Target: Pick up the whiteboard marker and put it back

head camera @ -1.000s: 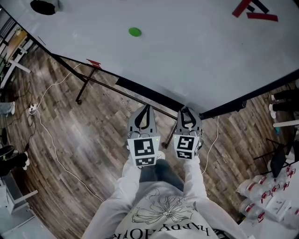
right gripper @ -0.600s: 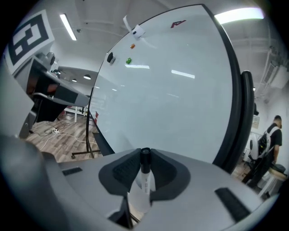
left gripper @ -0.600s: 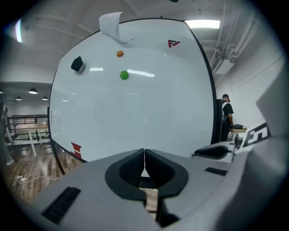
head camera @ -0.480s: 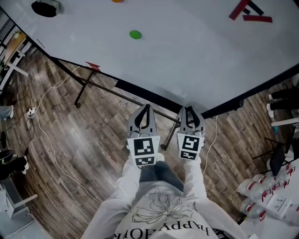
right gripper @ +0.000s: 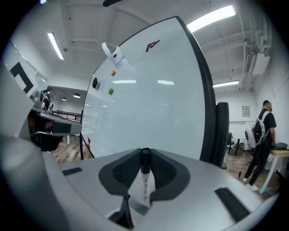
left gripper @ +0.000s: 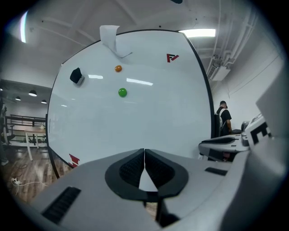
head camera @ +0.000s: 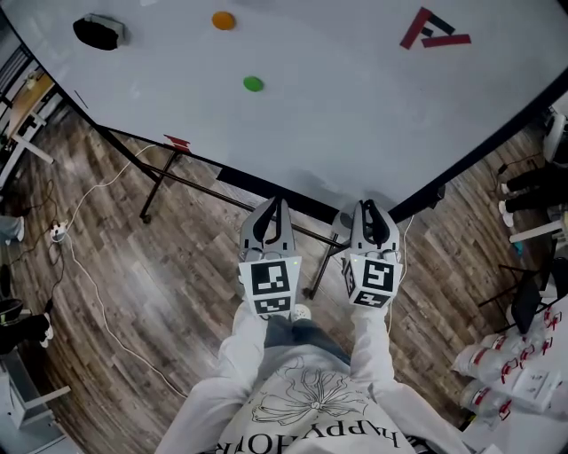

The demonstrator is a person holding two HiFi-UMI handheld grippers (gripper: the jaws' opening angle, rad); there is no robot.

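Note:
The whiteboard marker [right gripper: 144, 178], white-bodied with a black cap, stands pinched between the dark pads of my right gripper [right gripper: 145, 154], cap end pointing forward at the whiteboard [right gripper: 149, 94]. In the head view the right gripper [head camera: 371, 213] hangs just below the whiteboard's [head camera: 337, 115] lower edge, and the marker is hidden there. My left gripper [left gripper: 144, 152] is shut with nothing between its pads. It is held beside the right one, its tips [head camera: 271, 209] near the same edge.
On the board are a green magnet [head camera: 254, 84], an orange magnet [head camera: 224, 19], a black eraser [head camera: 98, 32] and a red logo [head camera: 432, 28]. Stand legs [head camera: 160, 173] and cables [head camera: 89, 275] cross the wooden floor. A person [right gripper: 263, 135] stands far right.
Both grippers have risen toward the board's lower edge, the right one more and slightly rightward with a roll. The head view now takes in more of the board.

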